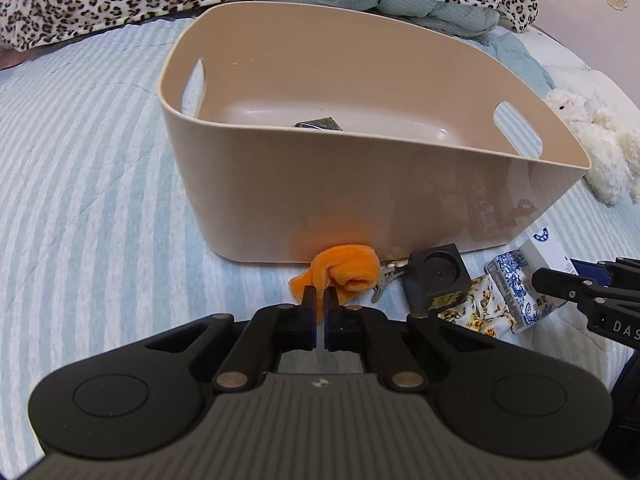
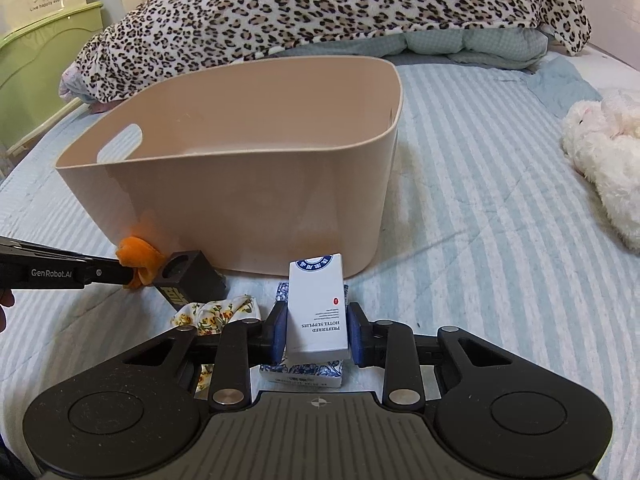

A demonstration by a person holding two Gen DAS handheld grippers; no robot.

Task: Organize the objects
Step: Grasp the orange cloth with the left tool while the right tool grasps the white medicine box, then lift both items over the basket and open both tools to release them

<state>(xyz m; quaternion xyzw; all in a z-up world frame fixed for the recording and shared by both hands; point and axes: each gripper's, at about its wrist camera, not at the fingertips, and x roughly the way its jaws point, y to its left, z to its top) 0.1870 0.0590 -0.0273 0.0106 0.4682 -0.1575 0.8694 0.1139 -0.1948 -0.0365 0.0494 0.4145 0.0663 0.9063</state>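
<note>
A beige plastic bin [image 1: 360,200] stands on the striped bed; it shows in the right wrist view too [image 2: 248,200]. A dark packet [image 1: 320,123] lies inside it. In front of the bin lie an orange cloth [image 1: 348,270], a metal clip [image 1: 386,276], a black cube [image 1: 436,280], a floral cloth [image 1: 476,308] and a blue-patterned packet [image 1: 516,284]. My left gripper [image 1: 320,298] is shut and empty, just short of the orange cloth [image 2: 138,258]. My right gripper [image 2: 318,330] is shut on a white hotel-supplies box [image 2: 318,304], above the blue-patterned packet [image 2: 302,372].
A leopard-print blanket [image 2: 320,8] and a teal quilt [image 2: 472,44] lie behind the bin. A white plush toy [image 2: 604,168] lies to the right on the bed. A green bed frame [image 2: 36,68] is at far left.
</note>
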